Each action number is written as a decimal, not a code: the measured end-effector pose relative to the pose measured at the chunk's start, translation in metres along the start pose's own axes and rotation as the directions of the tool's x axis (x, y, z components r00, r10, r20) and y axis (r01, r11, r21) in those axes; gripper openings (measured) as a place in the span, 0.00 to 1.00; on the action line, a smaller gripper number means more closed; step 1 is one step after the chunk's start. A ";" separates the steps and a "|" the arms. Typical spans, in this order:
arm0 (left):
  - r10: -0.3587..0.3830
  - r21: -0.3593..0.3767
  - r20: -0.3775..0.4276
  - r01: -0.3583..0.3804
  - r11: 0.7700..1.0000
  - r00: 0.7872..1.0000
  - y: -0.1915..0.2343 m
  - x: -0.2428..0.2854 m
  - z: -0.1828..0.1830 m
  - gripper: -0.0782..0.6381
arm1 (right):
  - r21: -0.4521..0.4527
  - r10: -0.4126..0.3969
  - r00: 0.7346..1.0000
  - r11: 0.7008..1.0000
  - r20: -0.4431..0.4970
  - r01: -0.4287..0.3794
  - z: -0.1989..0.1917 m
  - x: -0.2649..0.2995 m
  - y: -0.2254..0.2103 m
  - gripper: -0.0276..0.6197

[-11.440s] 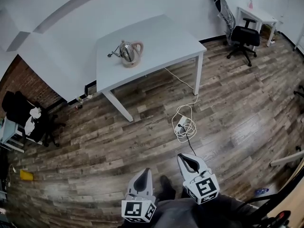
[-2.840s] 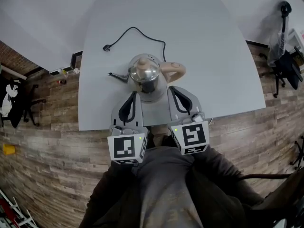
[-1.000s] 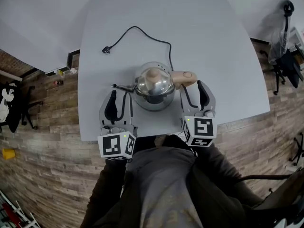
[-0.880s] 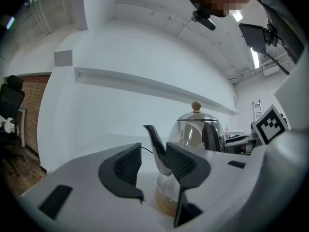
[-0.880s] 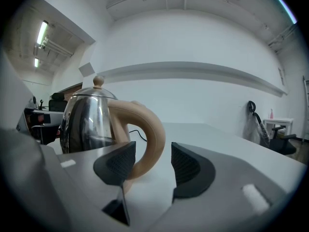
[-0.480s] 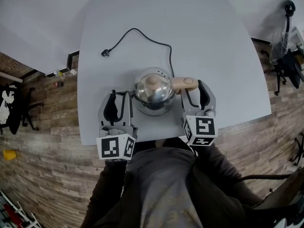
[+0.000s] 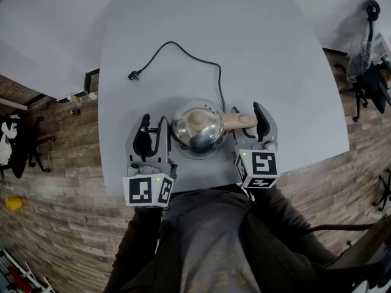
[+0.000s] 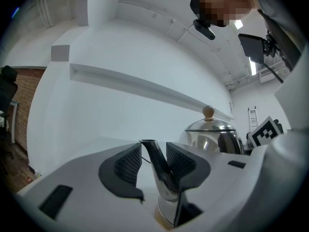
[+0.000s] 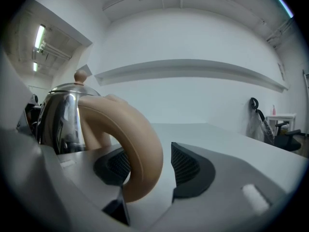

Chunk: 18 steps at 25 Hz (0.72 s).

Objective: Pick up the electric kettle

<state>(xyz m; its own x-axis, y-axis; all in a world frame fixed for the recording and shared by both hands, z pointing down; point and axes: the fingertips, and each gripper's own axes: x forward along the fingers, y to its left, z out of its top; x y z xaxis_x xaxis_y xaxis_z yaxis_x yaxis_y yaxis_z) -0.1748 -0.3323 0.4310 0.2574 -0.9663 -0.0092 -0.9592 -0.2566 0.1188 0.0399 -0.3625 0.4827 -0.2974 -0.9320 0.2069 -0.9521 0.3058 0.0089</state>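
A shiny steel electric kettle (image 7: 198, 130) with a tan knob stands near the front edge of the white table (image 7: 275, 54). Its thin spout (image 8: 157, 163) points left and lies between the jaws of my left gripper (image 8: 153, 158), which have come together on it. The left gripper (image 7: 153, 130) sits just left of the kettle body. The tan loop handle (image 9: 140, 149) points right, between the jaws of my right gripper (image 9: 150, 167). It rests against the left pad, and a gap shows to the right pad. That right gripper (image 7: 247, 119) is open.
The kettle's black cord (image 7: 183, 54) runs back across the table to a loose plug (image 7: 132, 75). The table's front edge is right at the person's body. An office chair (image 7: 369, 72) stands on the wooden floor at the far right.
Over the last second both grippers slid forward along the kettle's sides. The left jaws now hold the spout and the right jaws reach round the handle. The kettle stays put.
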 end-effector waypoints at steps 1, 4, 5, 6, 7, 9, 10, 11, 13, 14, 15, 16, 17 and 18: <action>-0.005 -0.001 0.001 0.005 1.000 1.000 0.001 0.003 0.001 0.31 | -0.001 -0.001 1.000 1.000 0.002 0.001 0.002 0.002 0.000 0.35; -0.014 -0.001 0.004 0.014 1.000 1.000 0.003 0.009 0.003 0.31 | -0.006 -0.005 1.000 1.000 0.004 0.006 0.005 0.008 0.000 0.35; -0.015 0.000 0.004 0.015 1.000 1.000 0.003 0.010 0.003 0.31 | -0.007 -0.009 1.000 1.000 0.004 0.009 0.005 0.008 0.000 0.35; -0.017 0.002 0.003 0.017 1.000 1.000 0.003 0.011 0.003 0.31 | -0.009 -0.012 1.000 1.000 0.002 0.012 0.005 0.009 0.000 0.35; -0.021 0.004 0.001 0.021 1.000 1.000 0.002 0.012 0.003 0.31 | -0.011 -0.014 1.000 1.000 -0.001 0.014 0.005 0.009 -0.001 0.35; -0.031 0.002 -0.004 0.031 1.000 1.000 -0.001 0.014 0.003 0.24 | -0.013 -0.015 1.000 1.000 -0.010 0.015 0.004 0.010 0.000 0.34; -0.033 -0.006 -0.006 0.033 0.999 0.999 -0.002 0.015 0.003 0.21 | -0.012 -0.015 1.000 1.000 -0.014 0.015 0.004 0.011 0.000 0.32; -0.032 -0.017 -0.008 0.032 0.999 0.999 -0.002 0.016 0.002 0.20 | -0.013 -0.014 1.000 1.000 -0.016 0.013 0.004 0.011 0.002 0.30; -0.033 -0.033 -0.014 0.032 0.999 0.999 -0.001 0.016 0.002 0.19 | -0.019 -0.006 1.000 1.000 -0.016 0.006 0.005 0.010 0.008 0.21; -0.036 -0.038 -0.017 0.035 0.999 0.999 -0.001 0.016 0.002 0.18 | -0.025 -0.005 1.000 1.000 -0.014 0.005 0.005 0.009 0.010 0.11; -0.040 -0.045 -0.020 0.039 0.998 0.999 -0.002 0.017 0.003 0.18 | -0.032 -0.006 1.000 0.999 -0.013 0.006 0.006 0.009 0.010 0.10; -0.045 -0.054 -0.022 0.044 0.998 0.999 -0.002 0.018 0.003 0.17 | -0.036 -0.007 1.000 0.999 -0.011 0.006 0.006 0.009 0.010 0.09; -0.050 -0.064 -0.023 0.048 0.997 0.999 -0.003 0.018 0.003 0.16 | -0.038 -0.006 1.000 0.999 -0.008 0.006 0.006 0.009 0.009 0.09; -0.052 -0.074 -0.024 0.050 0.996 0.998 -0.003 0.019 0.004 0.16 | -0.037 -0.005 1.000 0.999 -0.005 0.005 0.007 0.010 0.009 0.08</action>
<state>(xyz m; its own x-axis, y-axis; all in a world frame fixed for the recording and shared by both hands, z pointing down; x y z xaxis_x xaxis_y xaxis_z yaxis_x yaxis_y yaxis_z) -0.1681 -0.3500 0.4261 0.3098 -0.9508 0.0085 -0.9337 -0.3026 0.1913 0.0279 -0.3702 0.4778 -0.2922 -0.9325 0.2121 -0.9502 0.3083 0.0464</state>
